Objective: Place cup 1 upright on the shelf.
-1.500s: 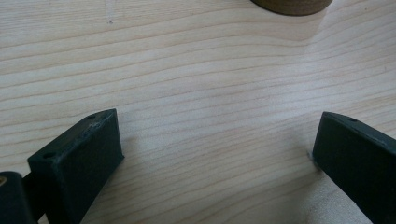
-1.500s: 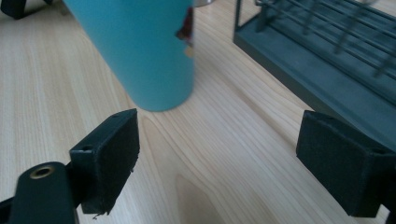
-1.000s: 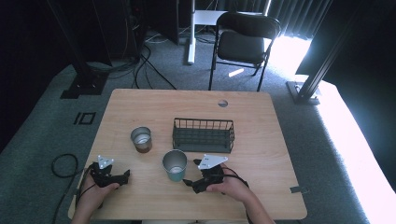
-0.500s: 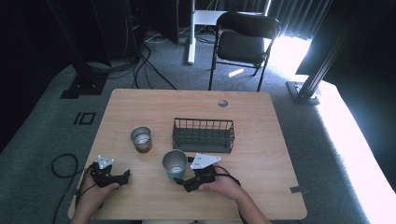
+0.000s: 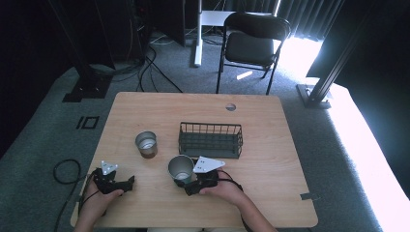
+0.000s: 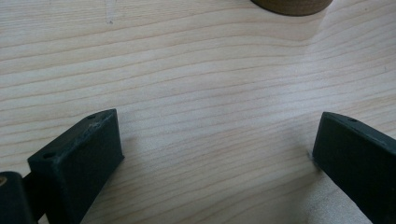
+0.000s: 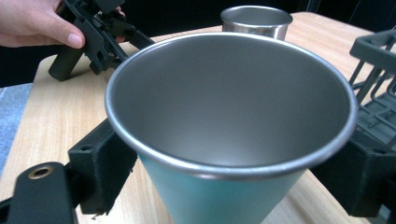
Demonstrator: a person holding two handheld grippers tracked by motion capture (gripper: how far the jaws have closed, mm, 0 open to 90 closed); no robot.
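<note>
A teal cup [image 5: 176, 165] with a steel inside stands upright on the wooden table [image 5: 270, 159], near the front middle. My right gripper [image 5: 187, 182] sits low just right of it. In the right gripper view the teal cup [image 7: 224, 196] stands between the spread jaws of my right gripper [image 7: 224, 175], the left one close against its wall. A second steel cup [image 5: 146, 143] with a brown outside stands farther left. My left gripper [image 5: 128, 182] rests on the table at the front left, and in its own view my left gripper [image 6: 217, 154] is open over bare wood.
A black wire basket [image 5: 210, 140] stands behind the teal cup, and its corner [image 7: 373, 79] is close on the right. The brown cup's base [image 6: 289, 3] lies ahead of the left jaws. A folding chair [image 5: 254, 43] and cables are on the floor beyond.
My right gripper has slid left up to the teal cup, so the cup now sits between its jaws. The left gripper and both cups have stayed put.
</note>
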